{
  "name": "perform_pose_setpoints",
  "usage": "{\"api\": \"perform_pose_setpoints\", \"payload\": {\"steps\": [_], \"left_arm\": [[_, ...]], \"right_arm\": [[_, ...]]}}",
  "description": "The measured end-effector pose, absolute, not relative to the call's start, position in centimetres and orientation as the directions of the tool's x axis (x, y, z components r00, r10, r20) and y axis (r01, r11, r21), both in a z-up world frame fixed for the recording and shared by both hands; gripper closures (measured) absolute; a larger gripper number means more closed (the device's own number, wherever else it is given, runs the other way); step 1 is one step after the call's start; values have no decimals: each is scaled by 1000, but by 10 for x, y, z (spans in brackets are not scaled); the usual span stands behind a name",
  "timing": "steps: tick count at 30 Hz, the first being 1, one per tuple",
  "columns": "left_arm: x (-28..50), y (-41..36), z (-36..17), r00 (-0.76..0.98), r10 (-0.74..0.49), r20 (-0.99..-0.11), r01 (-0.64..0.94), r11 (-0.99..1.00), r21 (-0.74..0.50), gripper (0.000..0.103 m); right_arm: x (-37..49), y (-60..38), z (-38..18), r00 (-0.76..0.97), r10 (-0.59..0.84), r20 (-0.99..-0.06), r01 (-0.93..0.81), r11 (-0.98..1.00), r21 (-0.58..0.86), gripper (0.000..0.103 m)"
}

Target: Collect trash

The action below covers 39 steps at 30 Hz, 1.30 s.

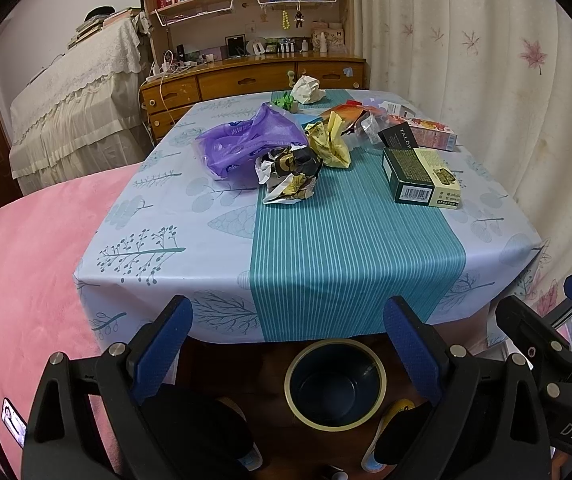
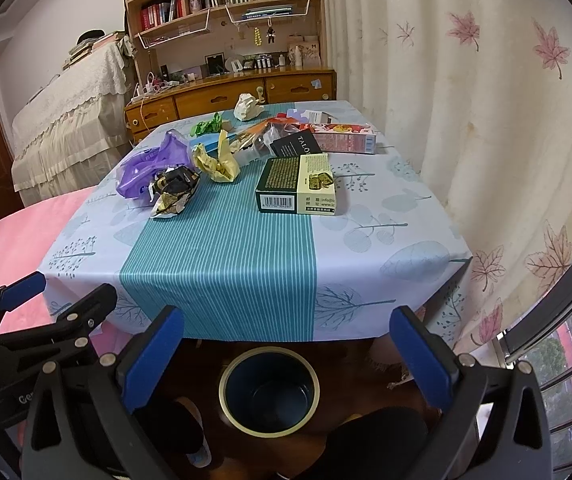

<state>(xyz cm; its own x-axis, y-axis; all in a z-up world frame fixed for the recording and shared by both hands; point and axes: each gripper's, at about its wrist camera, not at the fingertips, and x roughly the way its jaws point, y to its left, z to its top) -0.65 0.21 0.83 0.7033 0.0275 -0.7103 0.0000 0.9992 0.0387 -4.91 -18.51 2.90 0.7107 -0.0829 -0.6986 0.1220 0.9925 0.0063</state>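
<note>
Trash lies on the table: a purple plastic bag, a black-and-gold crumpled wrapper, yellow crumpled paper, a green box, a red carton and a white paper ball. A dark bin with a pale rim stands on the floor below the table's near edge. My left gripper is open and empty above the bin. My right gripper is open and empty above the same bin. The green box and purple bag also show in the right wrist view.
A pink bed lies left of the table. A flowered curtain hangs to the right. A wooden dresser with shelves stands behind the table. My feet in slippers flank the bin.
</note>
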Motion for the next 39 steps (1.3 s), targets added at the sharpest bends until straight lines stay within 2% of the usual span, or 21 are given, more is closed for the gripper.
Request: {"api": "perform_pose_setpoints", "payload": {"steps": [19, 26, 32, 39], "left_arm": [[4, 12, 5, 703, 29, -710, -9, 999, 33, 9], [12, 8, 8, 715, 46, -698, 0, 998, 66, 9], [30, 6, 11, 714, 28, -700, 41, 996, 81, 9], [68, 0, 21, 703, -76, -707, 142, 989, 35, 9]], "right_arm": [[-40, -172, 29, 729, -80, -680, 94, 995, -16, 2], [-31, -176, 27, 735, -77, -674, 100, 995, -5, 5], [-17, -180, 24, 723, -67, -688, 99, 995, 7, 12], [28, -210, 27, 695, -2, -719, 91, 992, 85, 25]]}}
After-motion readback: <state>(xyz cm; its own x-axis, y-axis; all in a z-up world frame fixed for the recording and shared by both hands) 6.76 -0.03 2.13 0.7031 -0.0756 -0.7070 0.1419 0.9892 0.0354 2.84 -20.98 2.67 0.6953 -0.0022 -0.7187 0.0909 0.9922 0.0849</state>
